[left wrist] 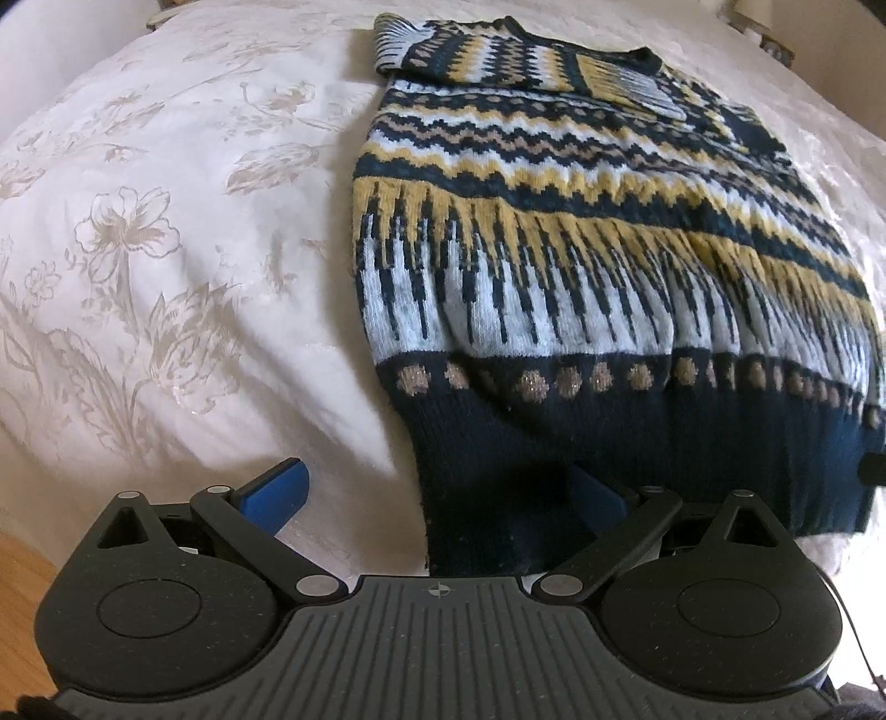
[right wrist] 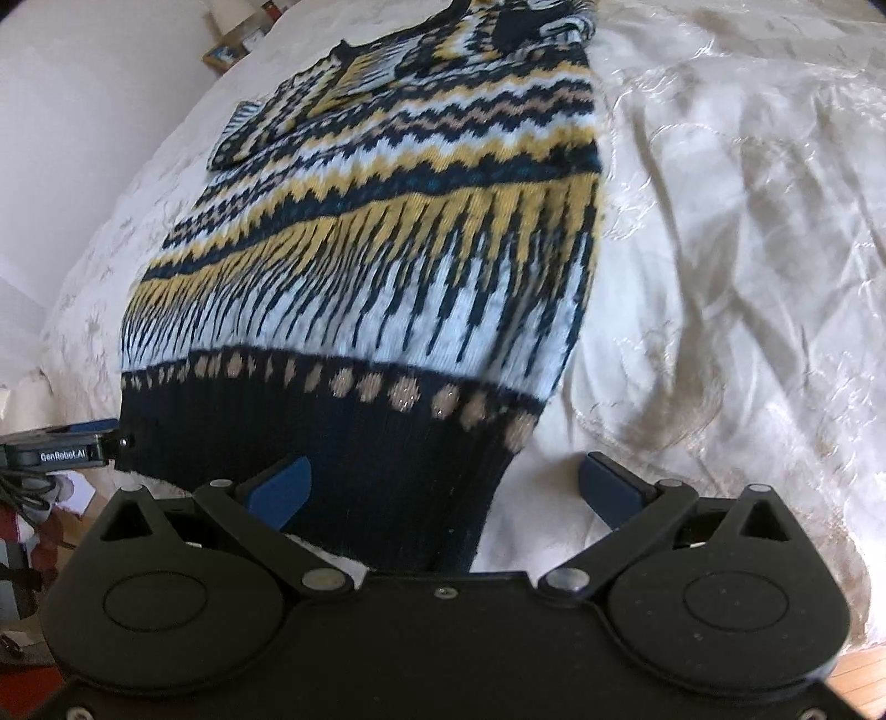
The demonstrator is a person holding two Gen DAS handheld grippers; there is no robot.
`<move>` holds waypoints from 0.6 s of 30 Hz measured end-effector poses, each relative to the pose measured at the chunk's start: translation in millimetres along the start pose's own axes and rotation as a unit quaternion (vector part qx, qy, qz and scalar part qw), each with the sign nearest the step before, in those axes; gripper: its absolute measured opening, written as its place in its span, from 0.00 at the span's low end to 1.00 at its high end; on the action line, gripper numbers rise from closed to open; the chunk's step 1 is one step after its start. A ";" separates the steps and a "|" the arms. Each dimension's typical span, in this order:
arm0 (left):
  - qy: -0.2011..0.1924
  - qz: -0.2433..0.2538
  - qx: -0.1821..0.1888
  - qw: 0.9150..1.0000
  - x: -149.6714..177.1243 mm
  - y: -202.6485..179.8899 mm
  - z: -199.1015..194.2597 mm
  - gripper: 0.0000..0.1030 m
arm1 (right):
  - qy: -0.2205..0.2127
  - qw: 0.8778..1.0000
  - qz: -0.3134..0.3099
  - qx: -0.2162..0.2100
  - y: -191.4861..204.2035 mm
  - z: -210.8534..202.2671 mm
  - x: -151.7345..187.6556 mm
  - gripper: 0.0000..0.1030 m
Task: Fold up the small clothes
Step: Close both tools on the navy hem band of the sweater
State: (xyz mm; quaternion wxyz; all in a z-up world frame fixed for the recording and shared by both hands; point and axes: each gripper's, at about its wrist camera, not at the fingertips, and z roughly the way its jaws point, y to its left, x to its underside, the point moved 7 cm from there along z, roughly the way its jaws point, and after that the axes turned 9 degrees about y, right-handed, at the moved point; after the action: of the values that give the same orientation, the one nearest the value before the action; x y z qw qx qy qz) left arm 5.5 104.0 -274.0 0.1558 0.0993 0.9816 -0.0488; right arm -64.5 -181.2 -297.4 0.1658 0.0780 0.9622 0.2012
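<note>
A knitted sweater (left wrist: 581,232) in navy, yellow and pale blue lies flat on the bed, its sleeves folded across the far end. It also shows in the right wrist view (right wrist: 387,260). Its navy ribbed hem (left wrist: 637,465) faces me. My left gripper (left wrist: 437,493) is open, its blue fingers straddling the hem's left corner. My right gripper (right wrist: 443,487) is open, straddling the hem's right corner (right wrist: 432,487). The left gripper's tip (right wrist: 61,448) shows at the hem's other corner in the right wrist view.
A white floral bedspread (left wrist: 166,249) covers the bed, rumpled to the sweater's right (right wrist: 747,249). Wooden floor (left wrist: 22,598) lies below the bed's near edge. A small shelf with a framed object (right wrist: 227,52) stands by the far wall.
</note>
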 end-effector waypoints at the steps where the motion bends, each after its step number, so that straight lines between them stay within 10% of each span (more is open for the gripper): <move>1: -0.001 -0.001 0.002 1.000 -1.4 0.1 0.4 0.97 | 0.001 1.000 -0.002 -0.001 0.8 0.7 -0.1 1.00; 11: -0.011 0.010 0.034 0.999 -11.7 -9.4 3.1 0.83 | 0.011 1.000 -0.027 -0.011 14.7 7.3 1.8 1.00; 18: -0.004 0.008 0.067 0.998 -12.7 -10.3 4.5 0.62 | 0.014 1.000 -0.001 -0.012 12.4 5.3 2.1 0.72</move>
State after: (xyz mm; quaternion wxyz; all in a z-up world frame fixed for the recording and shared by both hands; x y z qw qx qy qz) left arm 16.5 91.1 -273.6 0.1534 0.1174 0.9746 -0.1137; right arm -63.5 -167.6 -297.4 0.1539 0.0719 0.9620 0.2138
